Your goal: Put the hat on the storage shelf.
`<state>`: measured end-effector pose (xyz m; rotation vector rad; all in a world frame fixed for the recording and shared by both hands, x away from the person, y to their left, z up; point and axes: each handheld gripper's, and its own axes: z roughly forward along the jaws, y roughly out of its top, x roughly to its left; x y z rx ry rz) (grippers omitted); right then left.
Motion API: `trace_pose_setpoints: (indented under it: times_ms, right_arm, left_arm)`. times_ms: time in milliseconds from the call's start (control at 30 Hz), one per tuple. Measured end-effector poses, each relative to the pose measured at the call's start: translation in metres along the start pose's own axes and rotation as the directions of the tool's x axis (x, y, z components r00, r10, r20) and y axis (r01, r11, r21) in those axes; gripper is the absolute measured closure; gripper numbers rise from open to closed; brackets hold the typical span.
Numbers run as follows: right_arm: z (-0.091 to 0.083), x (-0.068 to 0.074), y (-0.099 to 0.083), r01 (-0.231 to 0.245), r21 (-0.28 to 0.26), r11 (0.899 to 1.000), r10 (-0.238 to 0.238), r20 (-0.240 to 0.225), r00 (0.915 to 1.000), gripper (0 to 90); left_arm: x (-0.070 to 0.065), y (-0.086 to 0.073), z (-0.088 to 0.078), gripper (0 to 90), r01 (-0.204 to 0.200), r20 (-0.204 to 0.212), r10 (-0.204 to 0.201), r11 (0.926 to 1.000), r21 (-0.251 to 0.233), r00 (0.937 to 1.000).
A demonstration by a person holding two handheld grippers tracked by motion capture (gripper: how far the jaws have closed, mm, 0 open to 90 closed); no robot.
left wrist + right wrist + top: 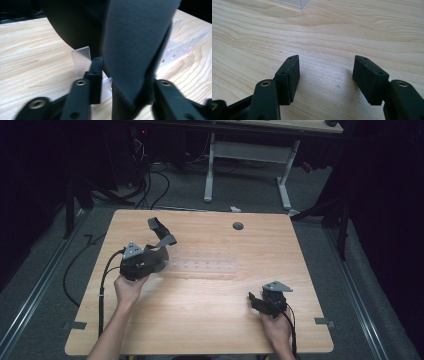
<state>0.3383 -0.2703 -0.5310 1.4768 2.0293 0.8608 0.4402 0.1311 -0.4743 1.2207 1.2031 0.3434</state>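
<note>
My left gripper [159, 251] sits in the left middle of the high view, over the left end of a clear rack [202, 266] that lies flat across the centre of the wooden surface [210, 315]; a dark strap [161, 234] rises from the gripper's front and bends toward the upper left of that frame; in the left gripper view the strap [135, 50] is a broad dark band that hangs down the middle of the frame, between my fingers [96, 77]; the left finger stands clear of it with a gap that shows pale wood and a frosted tab of the rack [82, 61], while the right finger is hidden behind the band, so I cannot tell whether it touches; the fingers are parted, not clamped; the slotted length of the rack runs to the upper right of that frame; my right gripper [255, 299] rests at the lower right of the high view, well apart from the rack; in the right gripper view its fingers [292, 77] stand wide apart over bare wood [324, 37], gripping nothing, and a clear corner of the rack [293, 3] lies at the top edge.
</note>
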Motion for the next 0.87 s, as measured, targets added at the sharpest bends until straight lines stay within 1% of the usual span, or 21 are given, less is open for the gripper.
trace_pose_setpoints:
  times_ms: [67,133,167,200,233,333,400,433,467,500,533,567,600,633,667,700,733,867]
  right_arm:
    - [0.000,0.000,0.000,0.000,0.000,1.000,0.000,0.000,1.0000,39.0]
    - [0.000,0.000,0.000,0.000,0.000,1.000,0.000,0.000,1.0000,38.9]
    - [0.000,0.000,0.000,0.000,0.000,1.000,0.000,0.000,1.0000,38.9]
    - [0.000,0.000,0.000,0.000,0.000,1.000,0.000,0.000,1.0000,38.9]
    - [0.000,0.000,0.000,0.000,0.000,1.000,0.000,0.000,1.0000,38.9]
    - [0.000,0.000,0.000,0.001,0.000,1.000,-0.001,0.000,1.0000,38.7]
    - [0.000,0.000,0.000,-0.001,0.001,1.000,0.001,0.000,1.0000,38.5]
    - [0.000,0.000,0.000,0.001,0.000,1.000,-0.001,-0.001,1.0000,38.4]
    - [0.000,0.000,0.000,-0.001,0.001,1.000,0.001,-0.001,1.0000,38.4]
    - [0.000,0.000,0.000,-0.001,0.001,1.000,0.001,-0.001,1.0000,38.4]
    - [0.000,0.000,0.000,-0.001,0.001,1.000,0.001,-0.001,1.0000,38.4]
    - [0.000,0.000,0.000,-0.001,0.001,1.000,0.001,-0.001,1.0000,38.4]
    - [0.000,0.000,0.000,-0.001,0.001,1.000,0.001,-0.001,1.0000,38.3]
    - [0.000,0.000,0.000,-0.001,0.001,1.000,0.001,-0.001,1.0000,38.3]
    - [0.000,0.000,0.000,-0.001,0.001,1.000,0.001,-0.002,1.0000,38.1]
    - [0.000,0.000,0.000,-0.001,0.002,1.000,0.001,-0.002,1.0000,37.9]
    - [0.000,0.000,0.000,-0.001,0.002,1.000,0.001,-0.002,1.0000,37.9]
    - [0.000,0.001,0.000,-0.002,0.002,1.000,0.002,-0.001,1.0000,37.7]
  left_arm:
    - [0.000,0.001,-0.001,49.4,0.013,-0.010,-0.013,0.9999,0.001,0.9999]
    - [0.001,0.002,-0.005,43.9,0.027,-0.022,-0.028,0.9996,-0.010,0.9994]
    - [0.002,0.000,-0.010,40.3,0.041,-0.028,-0.041,0.9992,-0.004,0.9988]
    - [0.003,-0.002,-0.013,37.8,0.045,-0.029,-0.045,0.9990,-0.004,0.9986]
    - [0.003,-0.007,-0.020,36.8,0.034,-0.038,-0.034,0.9994,-0.002,0.9987]
    - [0.004,-0.021,-0.037,33.9,0.014,-0.042,-0.014,0.9999,0.009,0.9990]
    - [0.006,-0.033,-0.049,32.7,0.008,-0.049,-0.007,0.9998,0.020,0.9988]
    - [0.008,-0.041,-0.054,31.9,-0.001,-0.059,0.004,0.9993,0.037,0.9983]
    - [0.009,-0.047,-0.057,31.7,-0.002,-0.067,0.005,0.9988,0.049,0.9978]
    - [0.011,-0.056,-0.059,31.5,-0.008,-0.084,0.014,0.9972,0.074,0.9963]
    - [0.013,-0.062,-0.060,31.4,-0.017,-0.098,0.026,0.9957,0.091,0.9948]
    - [0.017,-0.073,-0.059,31.4,-0.033,-0.132,0.049,0.9922,0.120,0.9900]
    - [0.019,-0.077,-0.058,31.4,-0.038,-0.148,0.058,0.9901,0.135,0.9873]
    - [0.020,-0.081,-0.057,31.1,-0.053,-0.159,0.076,0.9874,0.149,0.9843]
    - [0.019,-0.083,-0.056,29.8,-0.071,-0.168,0.096,0.9860,0.151,0.9810]
    - [0.018,-0.084,-0.056,29.5,-0.081,-0.171,0.107,0.9853,0.150,0.9795]
    - [0.018,-0.084,-0.054,29.3,-0.074,-0.173,0.100,0.9857,0.152,0.9798]
    - [0.018,-0.084,-0.054,26.9,-0.075,-0.179,0.102,0.9856,0.152,0.9786]
